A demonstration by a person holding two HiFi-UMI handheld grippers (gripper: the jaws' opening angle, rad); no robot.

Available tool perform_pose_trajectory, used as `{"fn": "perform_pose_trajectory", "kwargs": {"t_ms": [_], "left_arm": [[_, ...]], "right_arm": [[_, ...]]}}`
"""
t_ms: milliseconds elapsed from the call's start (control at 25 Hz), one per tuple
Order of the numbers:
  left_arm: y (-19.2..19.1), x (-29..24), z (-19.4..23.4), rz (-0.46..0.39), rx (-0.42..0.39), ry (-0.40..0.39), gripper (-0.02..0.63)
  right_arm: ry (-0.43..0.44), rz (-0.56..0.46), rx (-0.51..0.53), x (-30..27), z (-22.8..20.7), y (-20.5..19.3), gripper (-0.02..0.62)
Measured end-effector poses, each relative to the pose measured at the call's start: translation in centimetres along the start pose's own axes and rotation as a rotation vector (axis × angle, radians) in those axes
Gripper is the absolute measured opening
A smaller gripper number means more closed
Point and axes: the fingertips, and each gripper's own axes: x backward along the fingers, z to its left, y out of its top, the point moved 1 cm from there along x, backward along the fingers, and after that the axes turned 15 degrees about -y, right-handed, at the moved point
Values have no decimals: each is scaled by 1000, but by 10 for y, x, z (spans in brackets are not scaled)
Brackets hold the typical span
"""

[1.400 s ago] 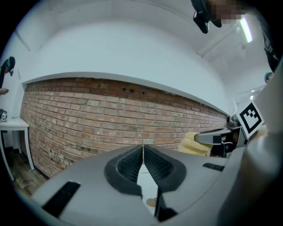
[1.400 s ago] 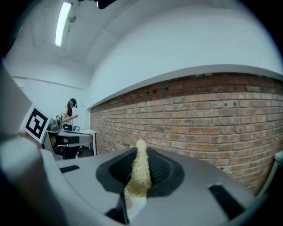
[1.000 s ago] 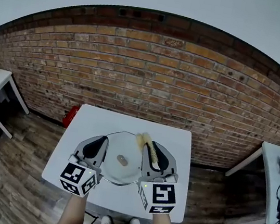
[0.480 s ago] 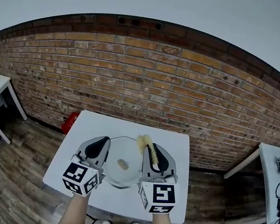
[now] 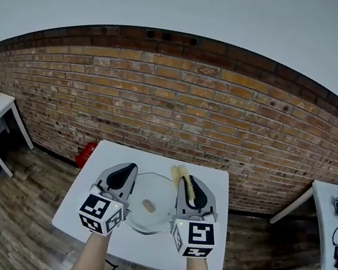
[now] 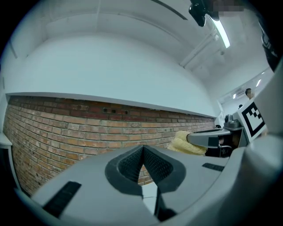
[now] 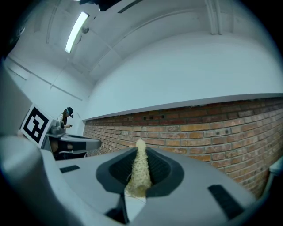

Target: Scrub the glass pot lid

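While the right claw (image 5: 189, 184) pinches the yellow scrubber (image 5: 181, 175) beside the glass pot lid (image 5: 158, 193) on the desk (image 5: 105, 156), sweep it across the glass. The left claw (image 5: 128, 170), pressed together and empty, should steady the lid's left rim.

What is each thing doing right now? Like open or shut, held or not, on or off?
Left gripper: shut, nothing seen between its jaws.
Right gripper: shut on the loofah scrubber.
Loofah scrubber: held, sticking out past the jaws.
Glass pot lid: knob up, between the two grippers.
Ceiling light: on.
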Motion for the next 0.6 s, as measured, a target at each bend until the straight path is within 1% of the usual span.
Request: {"fn": "perform_pose_trajectory", "kwargs": {"t_ms": [160, 360, 600], "left_arm": [[6, -2, 3, -4, -9, 5, 9], [4, -2, 2, 4, -10, 9, 9], [8, -4, 3, 4, -34, 18, 9]], "right_arm": [[-8, -2, 5, -3, -3, 1, 58], [-9, 8, 9, -3, -3, -3, 57], [-10, 7, 8, -4, -5, -3, 55]]}}
